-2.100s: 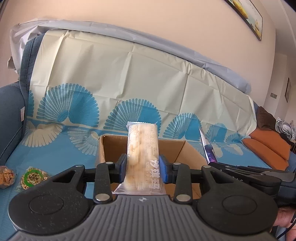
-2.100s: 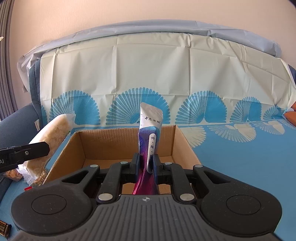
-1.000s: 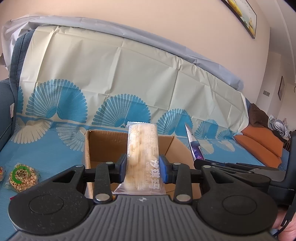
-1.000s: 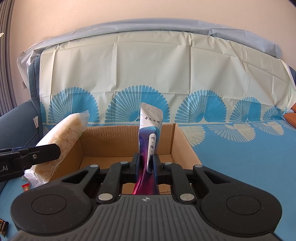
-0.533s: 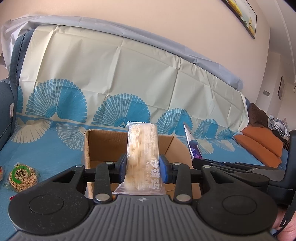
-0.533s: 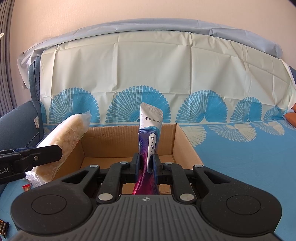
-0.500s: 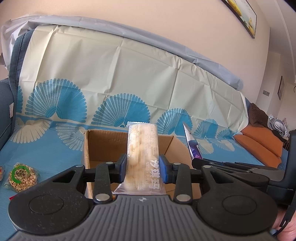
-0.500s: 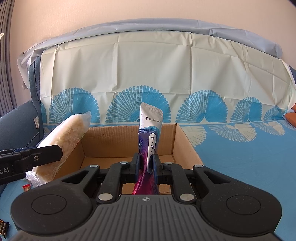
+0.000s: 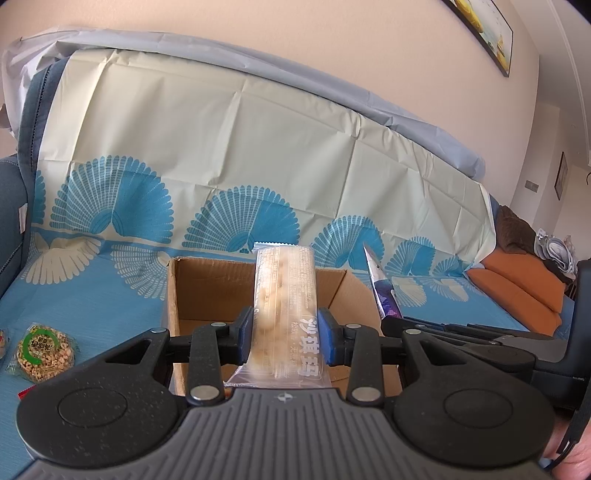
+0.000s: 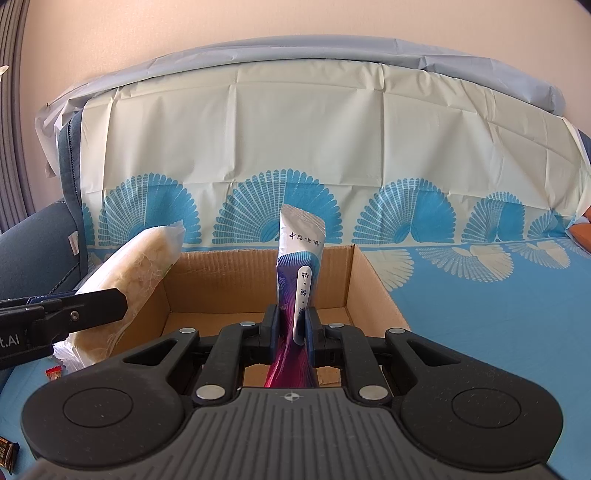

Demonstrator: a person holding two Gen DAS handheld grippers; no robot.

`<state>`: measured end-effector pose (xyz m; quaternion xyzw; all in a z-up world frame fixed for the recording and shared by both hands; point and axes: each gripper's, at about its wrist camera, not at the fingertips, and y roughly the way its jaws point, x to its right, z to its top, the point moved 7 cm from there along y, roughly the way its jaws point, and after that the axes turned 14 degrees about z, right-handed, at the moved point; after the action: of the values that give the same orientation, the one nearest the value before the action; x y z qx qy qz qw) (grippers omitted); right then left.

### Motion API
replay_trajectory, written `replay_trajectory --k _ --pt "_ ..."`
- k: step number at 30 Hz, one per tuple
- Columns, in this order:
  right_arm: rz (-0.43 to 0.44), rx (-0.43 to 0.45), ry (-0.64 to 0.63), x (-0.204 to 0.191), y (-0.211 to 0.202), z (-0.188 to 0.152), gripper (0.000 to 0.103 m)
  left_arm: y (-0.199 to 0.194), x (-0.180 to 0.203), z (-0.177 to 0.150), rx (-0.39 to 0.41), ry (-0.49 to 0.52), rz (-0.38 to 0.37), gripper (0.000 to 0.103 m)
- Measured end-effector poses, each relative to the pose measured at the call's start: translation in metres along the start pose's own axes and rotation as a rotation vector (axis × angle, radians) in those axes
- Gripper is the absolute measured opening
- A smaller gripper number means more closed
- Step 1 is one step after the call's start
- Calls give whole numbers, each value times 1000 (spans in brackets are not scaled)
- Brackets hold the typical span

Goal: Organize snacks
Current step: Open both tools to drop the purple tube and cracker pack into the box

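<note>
Left wrist view is showing the left gripper (image 9: 285, 341) clamping the pastry bar (image 9: 285, 310), nearer the cardboard box (image 9: 207, 284) than earlier, while the right gripper (image 10: 291, 330) is pinching the purple sachet (image 10: 297, 266) for dropping.

Blue and cream fan-patterned cover (image 9: 229, 155) draped over a sofa, dark blue sofa arm (image 10: 33, 251) at the left, orange cushions (image 9: 517, 288) further right, beige wall (image 10: 295, 26), framed picture (image 9: 480, 29) high up

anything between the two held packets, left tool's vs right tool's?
Only the open cardboard box. In the right wrist view the pale snack bar hangs over its left wall and the purple sachet stands over its middle; nothing else intervenes.
</note>
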<state>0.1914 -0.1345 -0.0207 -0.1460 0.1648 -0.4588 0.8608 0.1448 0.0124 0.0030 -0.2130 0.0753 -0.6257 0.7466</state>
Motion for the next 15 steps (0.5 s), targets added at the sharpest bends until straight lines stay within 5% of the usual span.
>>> replay_trajectory --k 5,8,15 --pt "-4 -10 4 2 2 -1 17 2 3 -2 -27 -5 -38 41" --pt "-19 -14 13 4 3 -1 37 1 3 -3 -20 0 -28 53" --pt "-22 -4 28 1 4 0 43 3 -6 -1 -20 -27 1 53"
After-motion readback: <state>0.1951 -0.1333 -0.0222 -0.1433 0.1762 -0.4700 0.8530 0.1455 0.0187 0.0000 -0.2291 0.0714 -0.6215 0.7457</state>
